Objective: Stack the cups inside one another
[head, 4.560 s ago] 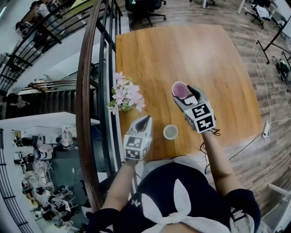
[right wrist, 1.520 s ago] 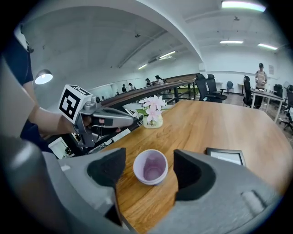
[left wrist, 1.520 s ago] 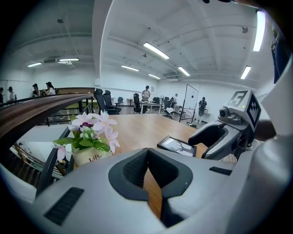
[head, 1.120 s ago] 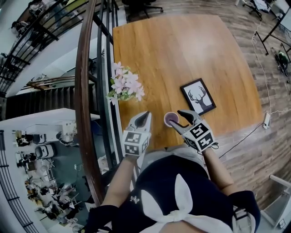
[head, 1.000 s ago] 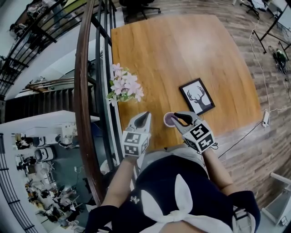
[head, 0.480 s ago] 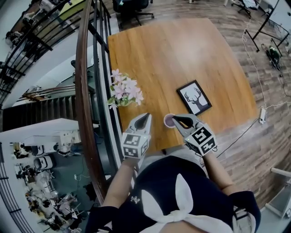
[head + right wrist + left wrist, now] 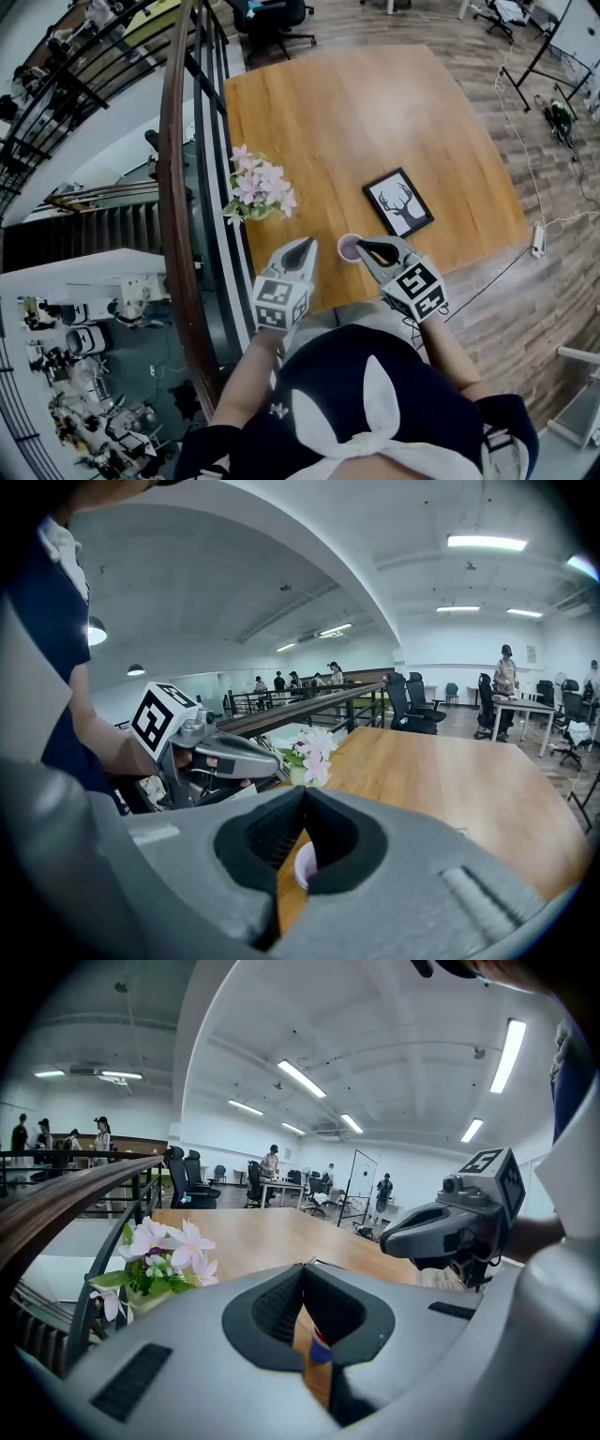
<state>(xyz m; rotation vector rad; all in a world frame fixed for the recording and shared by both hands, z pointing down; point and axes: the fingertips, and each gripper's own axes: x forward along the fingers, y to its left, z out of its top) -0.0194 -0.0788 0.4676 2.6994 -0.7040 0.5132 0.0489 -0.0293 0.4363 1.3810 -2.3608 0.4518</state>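
Observation:
A small cup point(image 7: 349, 247) with a purple inside stands near the front edge of the wooden table point(image 7: 356, 122). Whether a second cup sits under it I cannot tell. My right gripper point(image 7: 362, 247) hangs just right of the cup, jaws shut and empty. In the right gripper view the cup point(image 7: 304, 865) shows below through the gap behind the closed tips point(image 7: 304, 791). My left gripper point(image 7: 307, 244) is left of the cup, also shut with nothing in it, and its tips point(image 7: 303, 1267) meet in the left gripper view.
A framed deer picture point(image 7: 398, 202) lies on the table beyond the cup. A vase of pink flowers point(image 7: 258, 190) stands at the table's left edge, beside a dark railing point(image 7: 178, 187). The person's body is close behind the front edge.
The right jaws, open beside the cup a second ago, have shut. Both grippers have risen slightly, and the cup stays on the table.

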